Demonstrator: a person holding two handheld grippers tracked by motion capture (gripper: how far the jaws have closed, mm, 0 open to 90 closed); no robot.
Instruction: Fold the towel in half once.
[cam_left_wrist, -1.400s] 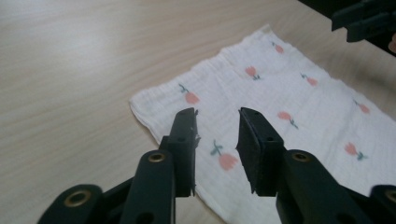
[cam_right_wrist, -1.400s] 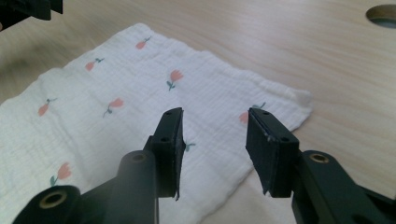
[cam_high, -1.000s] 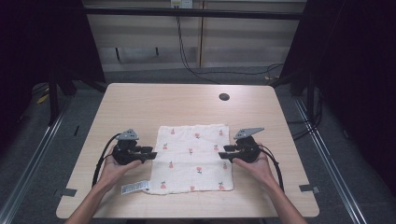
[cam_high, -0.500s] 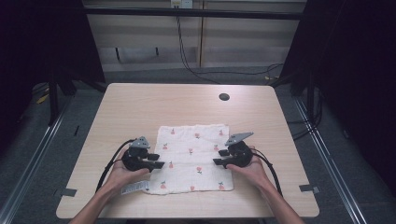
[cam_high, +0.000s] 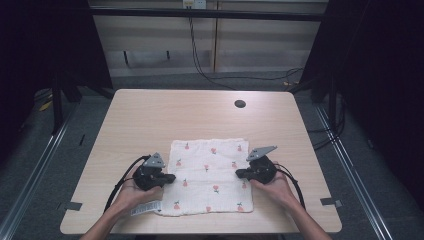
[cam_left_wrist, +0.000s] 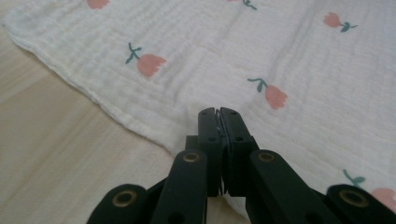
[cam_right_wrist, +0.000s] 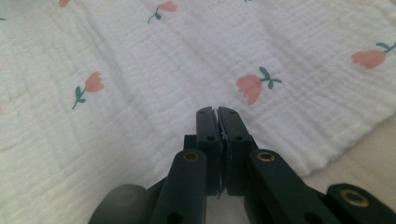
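The table (cam_high: 150, 120) has a pale wood-grain top with rounded corners and a small dark round hole (cam_high: 240, 104) near its far edge, right of centre. A white cloth (cam_high: 210, 175) printed with small pink tulips lies flat on the near half. A white label (cam_high: 146, 208) rests on the wood at the cloth's near left corner, touching it.
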